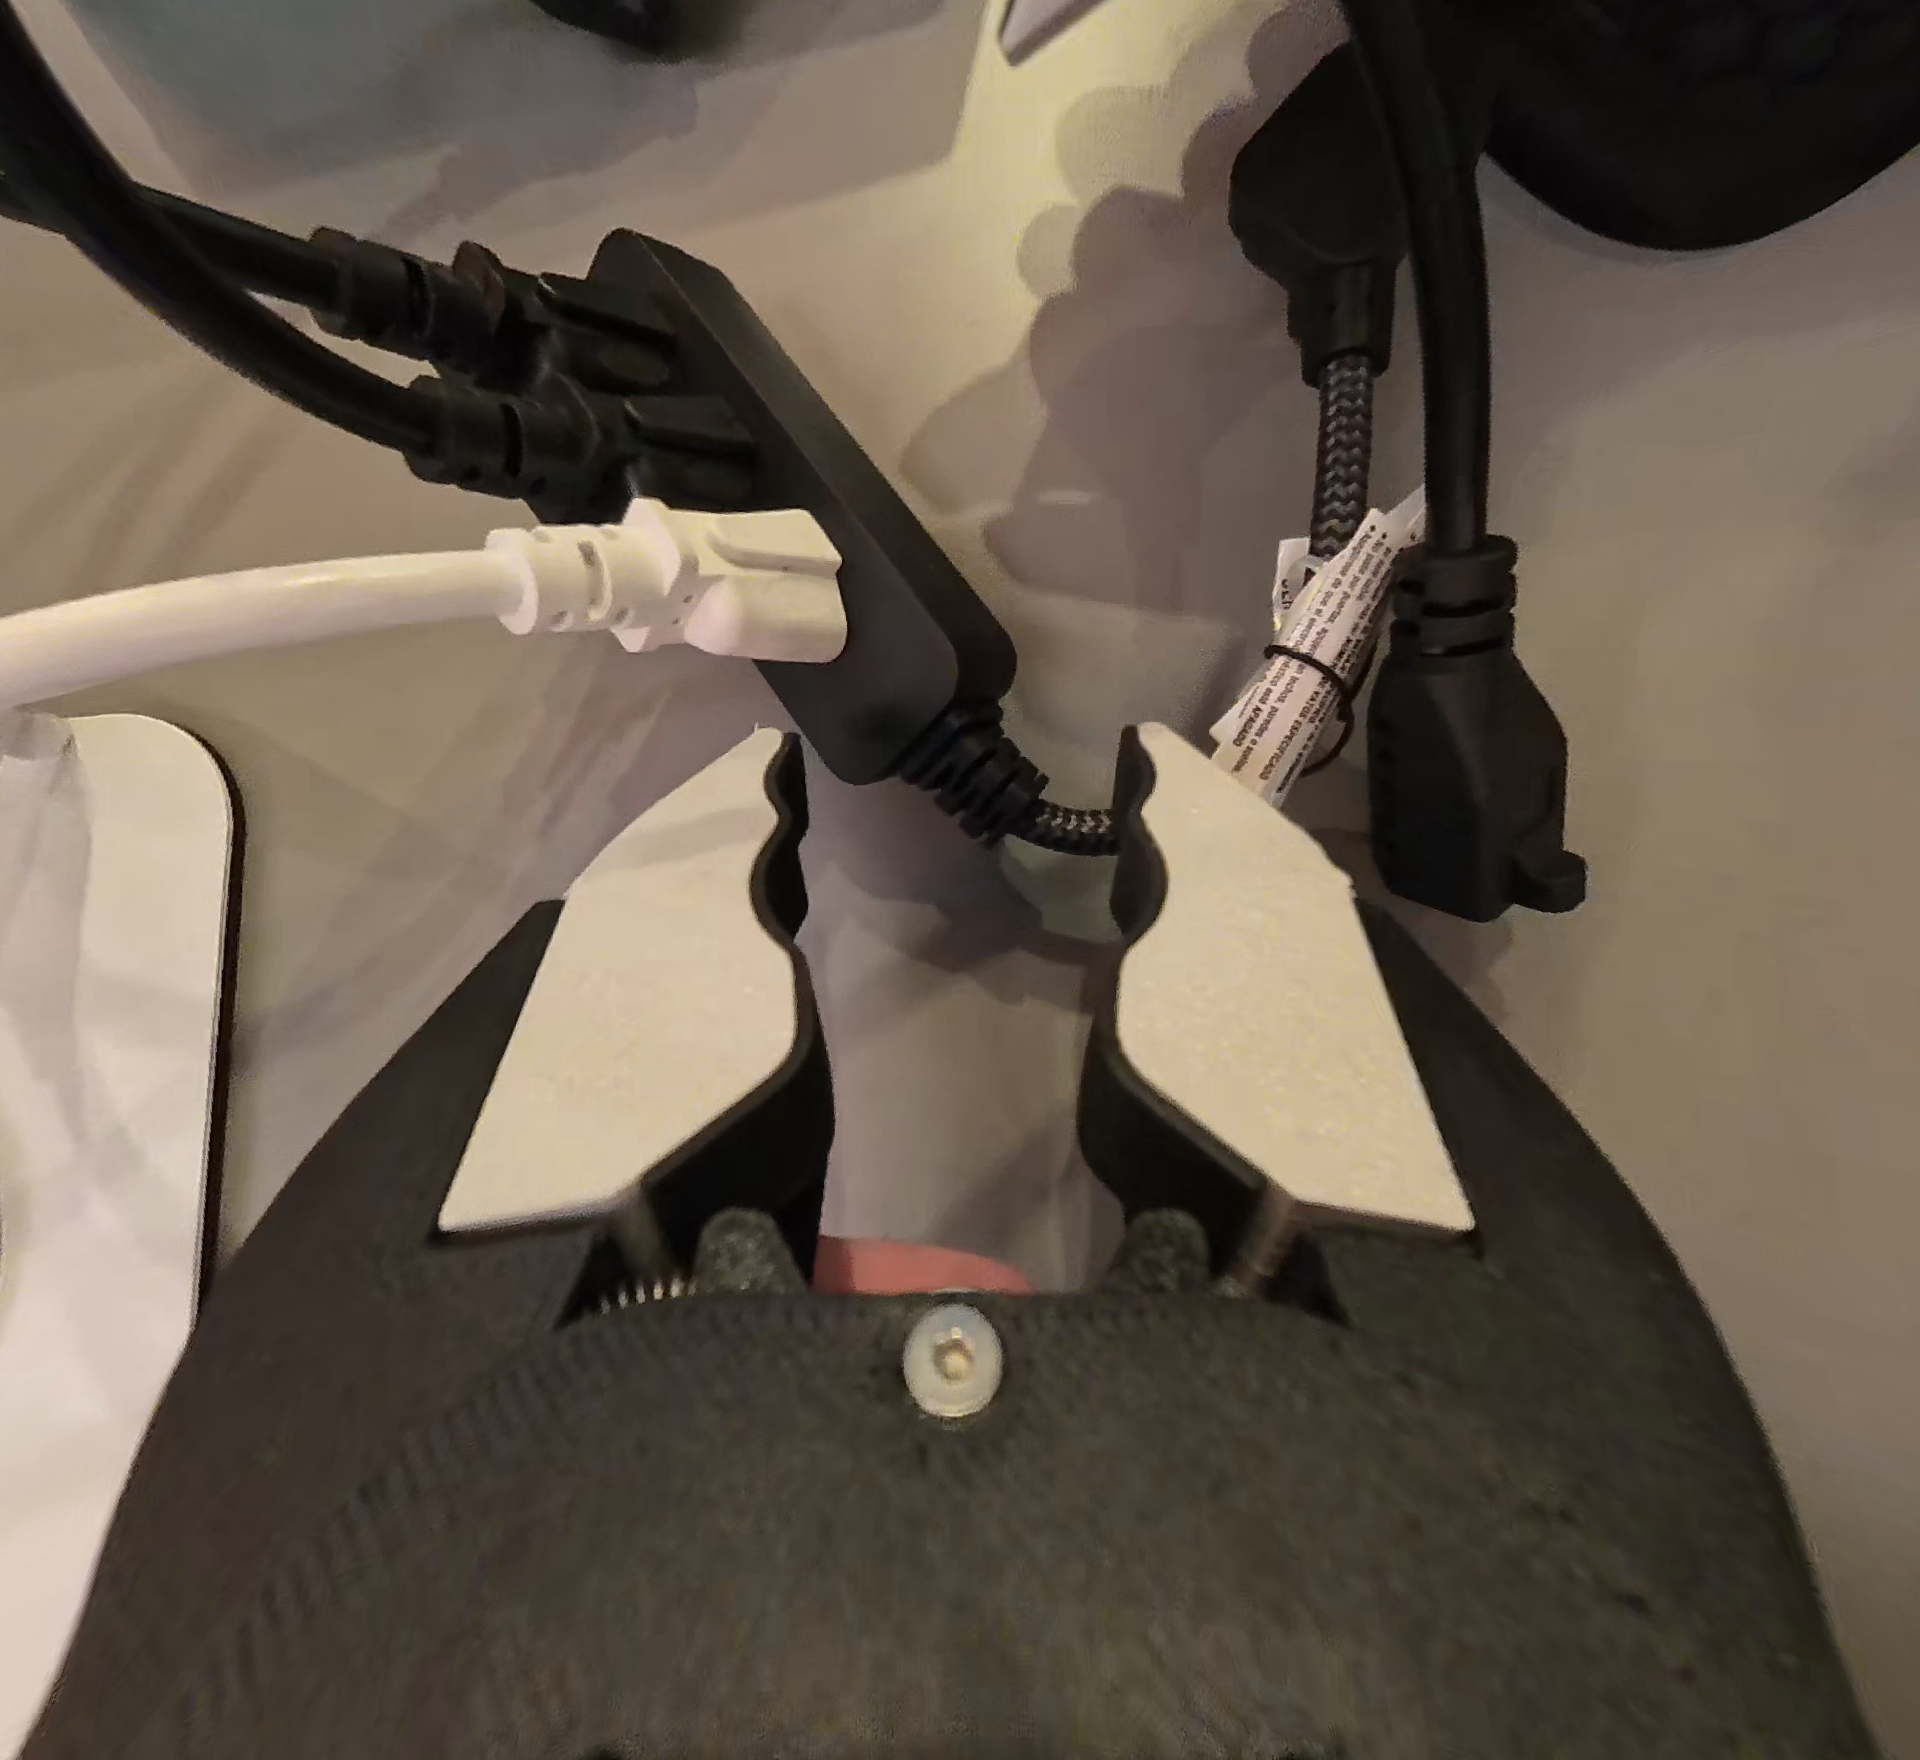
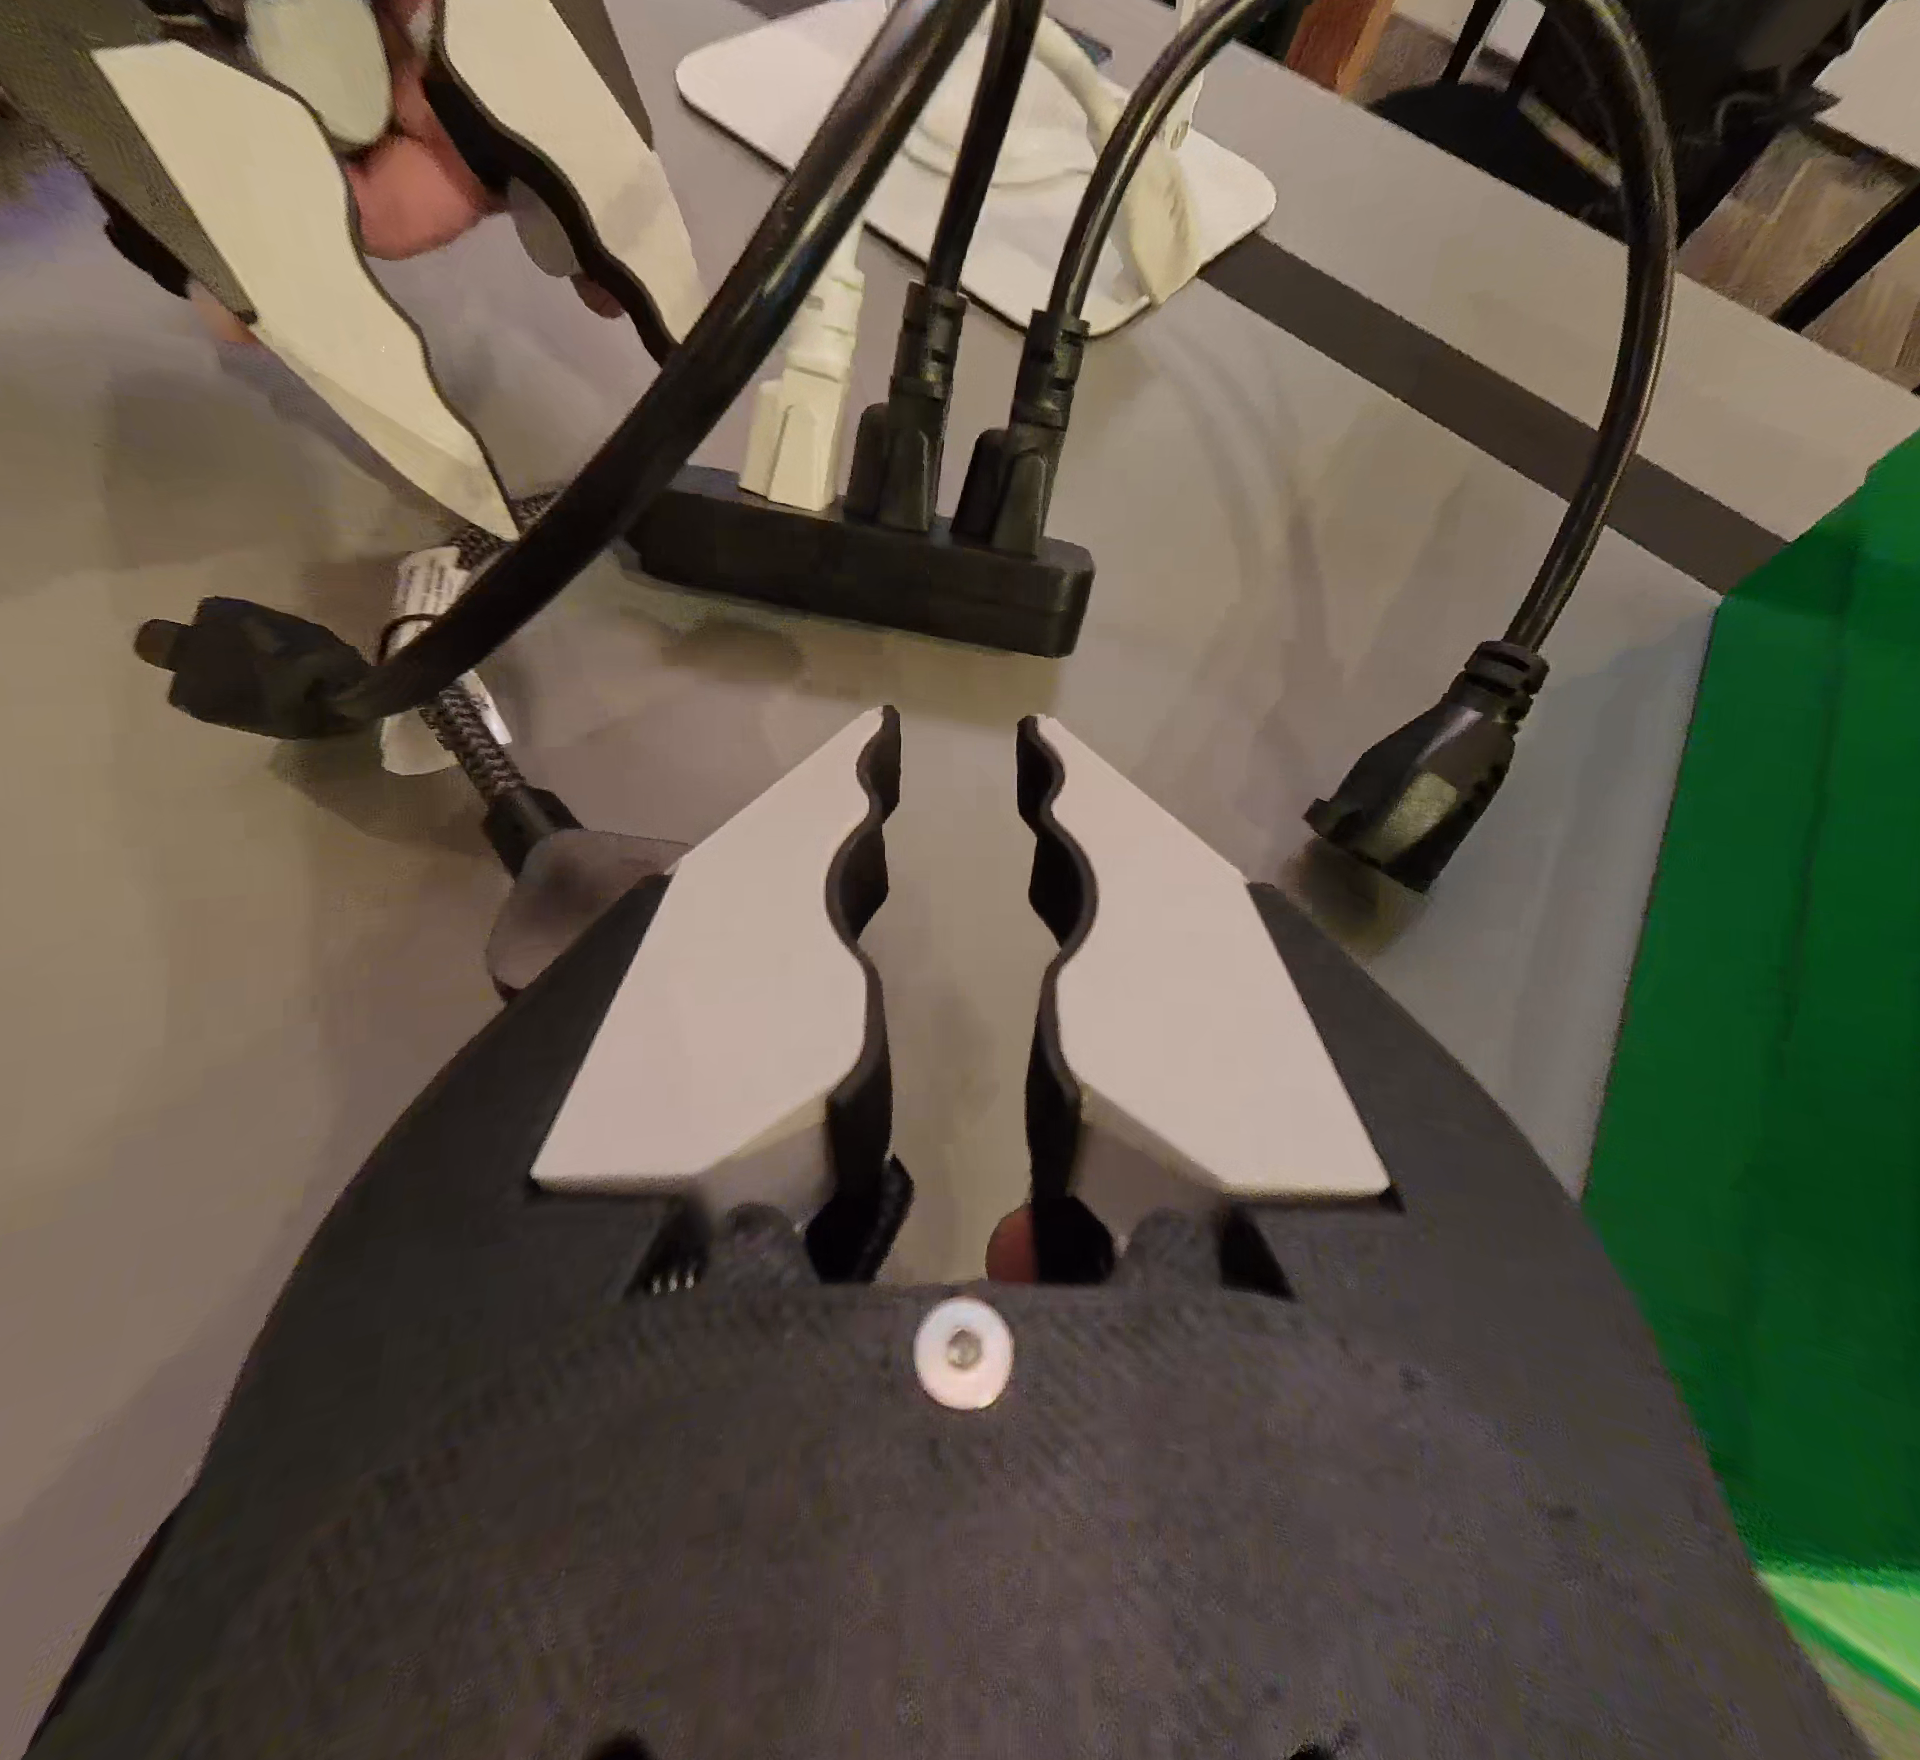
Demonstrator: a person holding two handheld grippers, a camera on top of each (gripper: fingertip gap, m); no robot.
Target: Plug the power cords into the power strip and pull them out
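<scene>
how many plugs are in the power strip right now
3 in the power strip, side by side: a white plug at the end nearest the left gripper, then two black plugs. No sockets visibly hidden.

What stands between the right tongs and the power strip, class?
Nothing visible does: bare table lies between the open right tongs and the power strip. A black cord arcs across farther left, clear of that gap.

Close opposing views, shared power strip (image 1: 800, 505)
</scene>
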